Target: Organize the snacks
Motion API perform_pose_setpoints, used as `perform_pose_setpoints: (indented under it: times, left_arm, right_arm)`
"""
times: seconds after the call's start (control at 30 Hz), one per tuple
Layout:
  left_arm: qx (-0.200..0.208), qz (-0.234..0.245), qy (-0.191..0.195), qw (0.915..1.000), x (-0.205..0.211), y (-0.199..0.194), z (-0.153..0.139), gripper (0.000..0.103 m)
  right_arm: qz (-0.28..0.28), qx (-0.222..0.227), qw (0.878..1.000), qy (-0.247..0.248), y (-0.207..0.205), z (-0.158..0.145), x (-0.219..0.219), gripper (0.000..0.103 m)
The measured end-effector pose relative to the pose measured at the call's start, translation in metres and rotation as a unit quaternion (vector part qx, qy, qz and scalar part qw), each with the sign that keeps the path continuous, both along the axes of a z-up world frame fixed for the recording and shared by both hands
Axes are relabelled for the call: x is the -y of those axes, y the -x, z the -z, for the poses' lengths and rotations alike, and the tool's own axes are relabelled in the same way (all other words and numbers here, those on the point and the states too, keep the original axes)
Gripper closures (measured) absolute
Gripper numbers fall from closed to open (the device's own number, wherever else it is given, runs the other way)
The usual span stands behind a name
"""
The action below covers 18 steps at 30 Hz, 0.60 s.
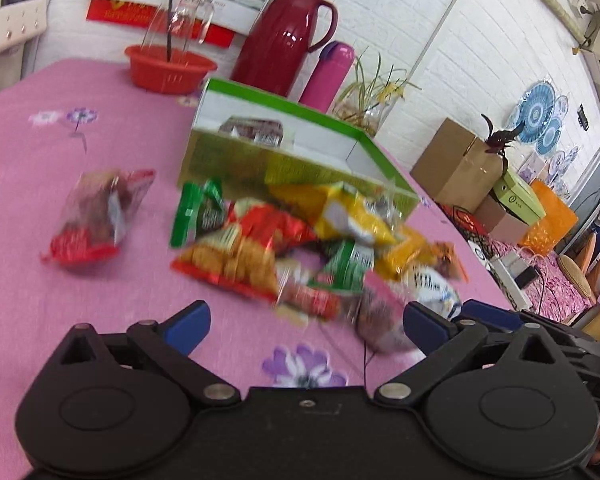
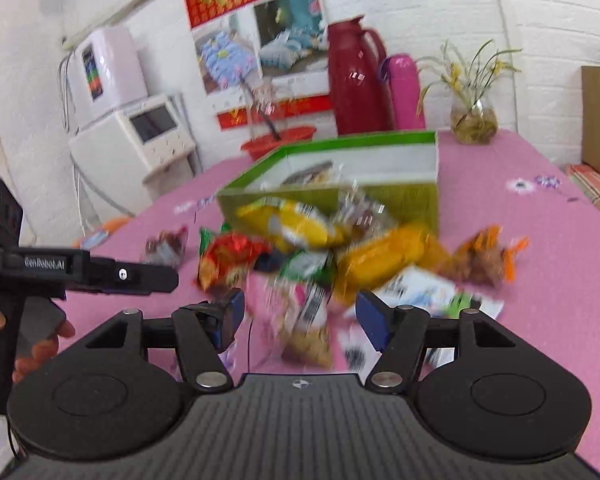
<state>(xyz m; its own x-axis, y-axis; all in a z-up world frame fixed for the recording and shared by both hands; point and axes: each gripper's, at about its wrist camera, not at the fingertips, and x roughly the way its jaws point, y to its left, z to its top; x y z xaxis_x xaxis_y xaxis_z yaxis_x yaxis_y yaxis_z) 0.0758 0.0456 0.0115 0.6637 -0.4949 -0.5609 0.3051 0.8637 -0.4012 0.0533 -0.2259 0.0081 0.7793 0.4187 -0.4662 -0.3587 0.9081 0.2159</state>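
A pile of snack packets (image 1: 300, 248) lies on the pink tablecloth in front of an open green box (image 1: 292, 160), and one packet (image 1: 256, 130) sits inside the box. A red-and-clear packet (image 1: 96, 220) lies apart to the left. My left gripper (image 1: 306, 324) is open just short of the pile, nothing between its fingers. In the right wrist view the pile (image 2: 320, 248) spreads before the box (image 2: 340, 168). My right gripper (image 2: 303, 318) is open; a blurred packet (image 2: 306, 332) lies on the cloth between its fingers, untouched by the pads. The left gripper's body (image 2: 100, 272) reaches in from the left.
Behind the box stand a dark red jug (image 1: 288, 36), a pink flask (image 1: 328, 74), a red basin (image 1: 168, 68) and a glass vase with a plant (image 2: 474, 120). Cardboard boxes (image 1: 456, 164) sit beyond the table's right edge. A white appliance (image 2: 156, 136) is at the left.
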Motion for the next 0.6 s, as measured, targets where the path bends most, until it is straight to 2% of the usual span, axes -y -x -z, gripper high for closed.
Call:
perform_pose_setpoints:
  times: [0.1, 0.3, 0.43, 0.47, 0.5, 0.53, 0.6]
  left_arm:
    - [-0.003, -0.01, -0.003, 0.9999, -0.005, 0.005, 0.006, 0.0]
    - [0.013, -0.024, -0.014, 0.9995, -0.011, 0.001, 0.001, 0.0]
    - [0.017, -0.022, -0.022, 0.9994, -0.008, -0.006, -0.001, 0.0]
    - [0.017, -0.017, -0.019, 0.9995, -0.007, -0.006, -0.001, 0.0]
    - [0.016, -0.01, -0.014, 0.9997, -0.005, -0.007, 0.0, 0.0]
    - [0.016, -0.003, -0.011, 0.9998, -0.003, -0.007, 0.001, 0.0]
    - [0.014, 0.011, -0.007, 0.9998, 0.002, -0.007, 0.002, 0.0]
  right_arm:
    - [-0.013, -0.004, 0.999, 0.032, 0.001, 0.008, -0.015, 0.002]
    - [-0.021, 0.026, 0.993, 0.111, -0.014, 0.013, -0.042, 0.002]
    - [-0.015, 0.021, 0.991, 0.134, -0.028, 0.019, -0.047, 0.003]
    - [-0.017, 0.017, 0.991, 0.131, -0.031, 0.02, -0.046, 0.01]
    - [-0.016, 0.012, 0.992, 0.127, -0.032, 0.022, -0.045, 0.023]
    - [-0.017, 0.013, 0.993, 0.12, -0.031, 0.022, -0.042, 0.024]
    - [-0.022, 0.013, 0.993, 0.114, -0.029, 0.021, -0.038, 0.032]
